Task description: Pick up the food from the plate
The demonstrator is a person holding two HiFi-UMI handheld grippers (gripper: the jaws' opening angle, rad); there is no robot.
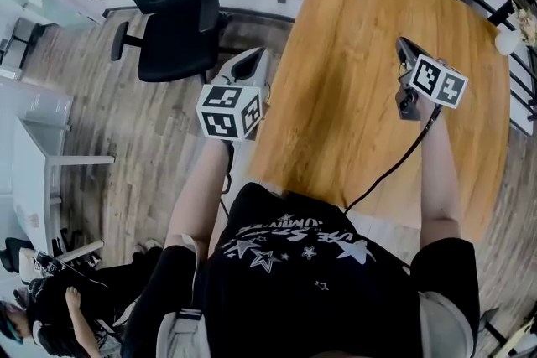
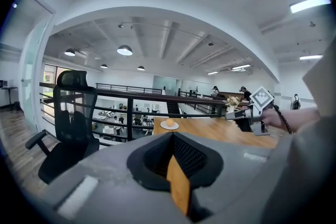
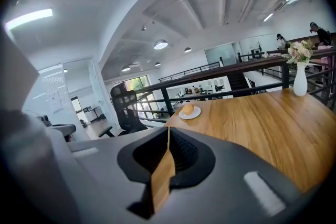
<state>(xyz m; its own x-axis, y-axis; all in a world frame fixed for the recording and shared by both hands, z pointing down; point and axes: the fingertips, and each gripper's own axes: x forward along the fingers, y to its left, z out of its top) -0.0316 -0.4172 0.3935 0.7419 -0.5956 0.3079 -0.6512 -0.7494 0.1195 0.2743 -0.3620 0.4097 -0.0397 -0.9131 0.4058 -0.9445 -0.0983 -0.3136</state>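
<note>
Hovering above the bench [image 1: 352, 96], the right gripper [image 1: 404, 48] has its jaws pressed together, holding nothing. Far ahead of it and slightly left, at the bench's far end, a white plate [image 3: 189, 113] carries the round orange food [image 3: 188, 108], with only bare wood between. A vase of flowers [image 3: 300, 81] stands ahead to its right, and a dark railing [image 3: 231, 93] runs beyond. The left gripper [image 1: 252, 63], also closed and empty, hangs off the bench's left edge over the floor, with a black office chair [image 1: 172, 12] ahead to its left.
</note>
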